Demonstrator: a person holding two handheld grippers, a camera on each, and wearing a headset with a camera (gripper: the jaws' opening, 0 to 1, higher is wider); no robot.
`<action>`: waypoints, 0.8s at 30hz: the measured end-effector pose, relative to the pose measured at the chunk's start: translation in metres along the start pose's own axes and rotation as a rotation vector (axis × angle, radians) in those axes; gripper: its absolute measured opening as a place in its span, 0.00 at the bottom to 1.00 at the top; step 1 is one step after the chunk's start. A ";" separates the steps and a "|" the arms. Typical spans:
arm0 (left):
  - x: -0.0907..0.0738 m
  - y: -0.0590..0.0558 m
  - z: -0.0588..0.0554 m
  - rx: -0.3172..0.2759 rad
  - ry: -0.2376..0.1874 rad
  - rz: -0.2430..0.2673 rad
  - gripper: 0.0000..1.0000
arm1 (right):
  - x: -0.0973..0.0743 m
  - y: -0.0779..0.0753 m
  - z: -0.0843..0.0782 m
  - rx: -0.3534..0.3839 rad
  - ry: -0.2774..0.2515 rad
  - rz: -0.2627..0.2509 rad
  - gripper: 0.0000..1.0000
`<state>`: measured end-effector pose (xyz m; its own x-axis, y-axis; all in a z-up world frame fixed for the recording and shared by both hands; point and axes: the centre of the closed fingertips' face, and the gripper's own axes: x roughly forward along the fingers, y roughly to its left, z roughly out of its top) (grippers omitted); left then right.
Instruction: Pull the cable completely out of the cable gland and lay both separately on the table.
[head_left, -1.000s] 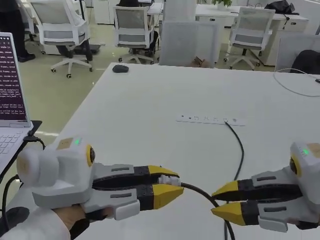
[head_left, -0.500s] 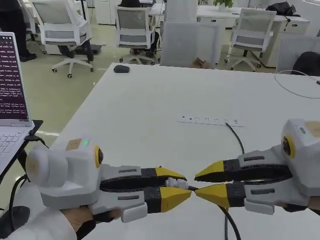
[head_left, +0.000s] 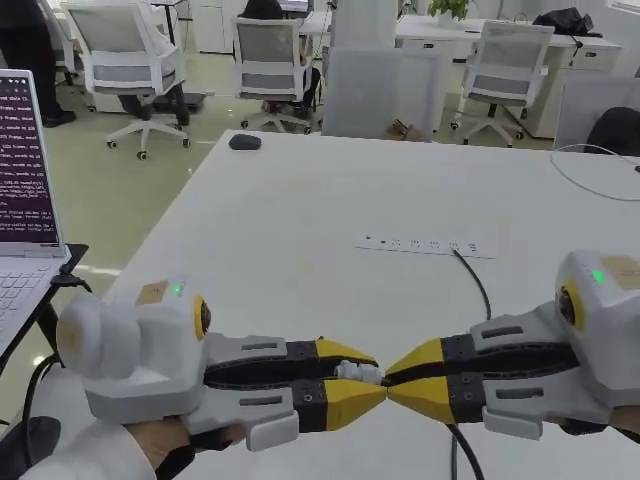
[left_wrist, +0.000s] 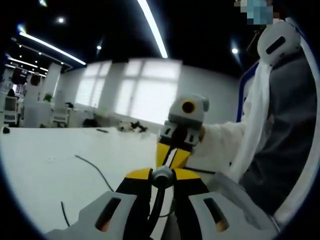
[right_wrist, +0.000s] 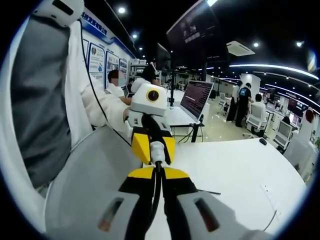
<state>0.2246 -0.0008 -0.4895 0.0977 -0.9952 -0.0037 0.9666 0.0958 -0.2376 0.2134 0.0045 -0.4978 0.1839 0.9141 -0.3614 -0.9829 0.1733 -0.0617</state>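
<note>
Low in the centre of the head view, the left gripper (head_left: 372, 378) and the right gripper (head_left: 398, 377) meet tip to tip above the white table (head_left: 300, 220). The left one's yellow jaws are closed on the pale cable gland (head_left: 358, 372). The right one's jaws are almost together, and the black cable (head_left: 451, 450) drops from under it toward the bottom edge. A power strip (head_left: 428, 244) lies right of centre, a laptop (head_left: 25, 180) at the left edge. In the left gripper view, the cable gland (left_wrist: 161, 176) sits pinched between the left gripper (left_wrist: 161, 174) jaws at bottom centre, with the right gripper (left_wrist: 171, 156) just above it — pointing straight back. In the right gripper view, the cable (right_wrist: 156, 190) runs up between the right gripper (right_wrist: 157, 172) jaws, which clamp it, into the cable gland (right_wrist: 156, 149) held by the left gripper (right_wrist: 152, 147) near centre.
</note>
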 end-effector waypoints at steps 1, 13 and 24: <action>0.000 0.000 0.000 0.000 0.002 0.000 0.16 | 0.000 0.000 -0.001 0.003 0.002 0.001 0.03; -0.003 0.004 -0.001 -0.008 0.001 0.013 0.16 | -0.009 -0.007 -0.015 0.015 0.032 -0.022 0.03; -0.008 0.008 0.002 -0.014 -0.011 0.027 0.16 | -0.021 -0.012 -0.039 0.041 0.087 -0.062 0.03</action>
<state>0.2319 0.0074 -0.4897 0.1261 -0.9920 0.0000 0.9601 0.1220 -0.2515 0.2208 -0.0309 -0.5259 0.2418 0.8660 -0.4377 -0.9682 0.2453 -0.0494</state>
